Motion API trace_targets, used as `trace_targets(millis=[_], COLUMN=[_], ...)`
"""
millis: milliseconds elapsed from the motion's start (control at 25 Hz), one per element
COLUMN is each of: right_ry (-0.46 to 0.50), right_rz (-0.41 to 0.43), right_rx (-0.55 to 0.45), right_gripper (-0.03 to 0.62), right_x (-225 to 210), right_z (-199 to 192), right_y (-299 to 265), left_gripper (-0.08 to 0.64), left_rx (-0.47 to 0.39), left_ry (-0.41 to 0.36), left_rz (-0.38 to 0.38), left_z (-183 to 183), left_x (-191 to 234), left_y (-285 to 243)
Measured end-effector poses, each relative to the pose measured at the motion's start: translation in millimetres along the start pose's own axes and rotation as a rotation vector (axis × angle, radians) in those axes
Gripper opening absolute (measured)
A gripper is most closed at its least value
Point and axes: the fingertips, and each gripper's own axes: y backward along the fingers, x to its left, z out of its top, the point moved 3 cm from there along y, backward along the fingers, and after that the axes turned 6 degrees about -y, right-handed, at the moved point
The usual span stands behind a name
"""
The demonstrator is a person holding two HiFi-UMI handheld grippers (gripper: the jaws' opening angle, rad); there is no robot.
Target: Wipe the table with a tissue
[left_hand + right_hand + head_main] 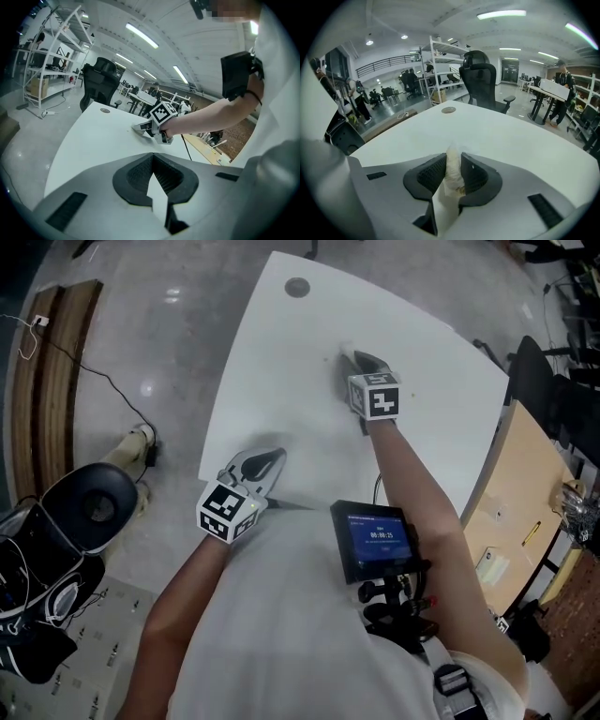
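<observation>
1. A white crumpled tissue [452,174] is twisted into a thick upright roll. It looks creamy and faintly yellowed near its lower end, with a wispy tip poking out past the jaws.
2. The right gripper [453,158] is clamped on this tissue between its black ribbed pads. In the head view the right gripper sits over the middle of the white table [281,381], its tip angled down at the top. Whether the tissue touches the surface I cannot tell.
3. The left gripper [153,158] has its jaws closed to a point with nothing between them. It sits low at the table's near-left edge, well apart from the right gripper.
4. The table top is bare all round the tissue. A round grey grommet [297,287] lies near the curved far edge.
5. Grey polished floor [169,334] lies off the left edge. A black office chair [480,82] stands beyond the far edge, and a wood-coloured desk [525,512] butts the right side.
</observation>
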Motion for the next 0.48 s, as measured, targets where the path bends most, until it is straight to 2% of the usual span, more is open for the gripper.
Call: trace_targets(millis=[120,480], right_ry=[0.032,0.211], right_rz=[-0.012,0.098], right_rx=[-0.014,0.014], right_gripper=[0.097,0.097], right_x=[9,67], right_z=[4,-4], right_y=[-4,-7], left_gripper=[0.005,0.004], left_rx=[0.007,0.015], left_ry=[0.0,-0.024], left_rz=[-0.009,-0.024], left_z=[-3,0], left_x=[2,-7], left_y=[3,1])
